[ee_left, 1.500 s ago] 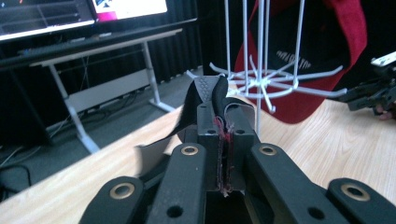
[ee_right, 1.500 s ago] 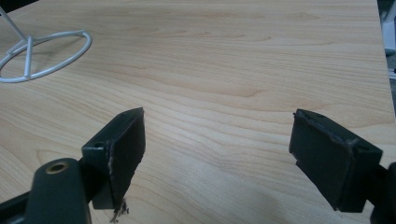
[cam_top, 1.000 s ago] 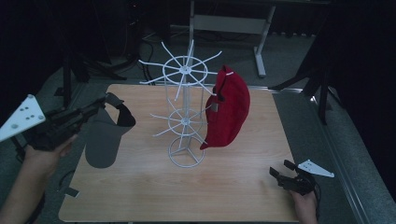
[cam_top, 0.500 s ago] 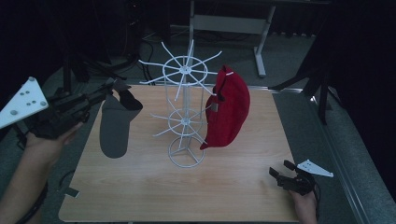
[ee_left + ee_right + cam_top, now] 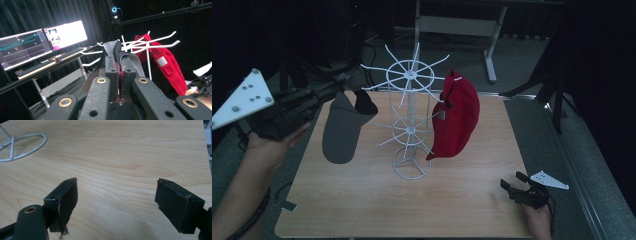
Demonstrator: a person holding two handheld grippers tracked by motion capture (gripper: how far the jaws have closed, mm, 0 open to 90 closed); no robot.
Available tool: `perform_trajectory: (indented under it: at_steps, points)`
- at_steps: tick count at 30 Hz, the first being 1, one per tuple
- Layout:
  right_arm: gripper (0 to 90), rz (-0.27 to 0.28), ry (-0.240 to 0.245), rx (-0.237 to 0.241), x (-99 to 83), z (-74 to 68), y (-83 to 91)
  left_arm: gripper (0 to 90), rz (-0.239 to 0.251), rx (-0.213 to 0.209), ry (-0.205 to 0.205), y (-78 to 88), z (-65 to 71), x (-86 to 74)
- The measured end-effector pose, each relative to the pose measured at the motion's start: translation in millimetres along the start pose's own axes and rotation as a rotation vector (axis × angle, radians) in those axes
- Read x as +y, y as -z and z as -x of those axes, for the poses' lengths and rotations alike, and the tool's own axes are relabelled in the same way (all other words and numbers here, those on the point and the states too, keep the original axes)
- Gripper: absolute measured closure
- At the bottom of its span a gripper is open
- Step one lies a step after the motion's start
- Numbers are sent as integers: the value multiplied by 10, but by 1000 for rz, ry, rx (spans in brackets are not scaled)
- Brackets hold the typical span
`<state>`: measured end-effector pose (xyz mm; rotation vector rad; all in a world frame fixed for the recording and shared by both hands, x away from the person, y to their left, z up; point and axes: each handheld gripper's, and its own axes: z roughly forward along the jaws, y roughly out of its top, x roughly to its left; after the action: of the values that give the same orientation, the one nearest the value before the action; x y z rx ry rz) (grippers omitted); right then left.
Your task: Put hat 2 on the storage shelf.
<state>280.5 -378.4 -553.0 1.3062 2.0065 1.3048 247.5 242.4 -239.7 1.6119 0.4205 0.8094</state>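
Note:
A white wire rack (image 5: 410,125) with spoke-like hooks stands in the middle of the wooden table (image 5: 472,190). A red cap (image 5: 455,117) hangs from a hook on its right side. My left gripper (image 5: 346,86) is shut on the back edge of a grey cap (image 5: 343,125), holding it in the air just left of the rack's upper hooks. In the left gripper view the grey cap's band (image 5: 117,51) sits pinched between the jaws, with the red cap (image 5: 165,63) behind the hooks. My right gripper (image 5: 510,186) rests low at the table's front right, open, over bare wood (image 5: 117,190).
The rack's round base (image 5: 15,146) lies to the far left in the right gripper view. Lit monitors (image 5: 42,42) and a keyboard sit on a desk beyond the table. A grey desk frame (image 5: 462,25) stands behind the table. Dark floor surrounds the table.
My left gripper has lifted the grey cap off the table and carried it up and rightward toward the rack's upper hooks. The right gripper has stayed still.

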Motion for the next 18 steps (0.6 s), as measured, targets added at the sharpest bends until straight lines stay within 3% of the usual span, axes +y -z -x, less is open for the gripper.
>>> perform_trajectory:
  at_steps: [8, 18]
  points:
    - [182, -7, 0, -2, -8, -2, -9, 885, 10, -35, -28, -154, 97, 143]
    - [182, -7, 1, -1, -8, 2, -8, 884, -25, -85, -52, -301, 249, 74]
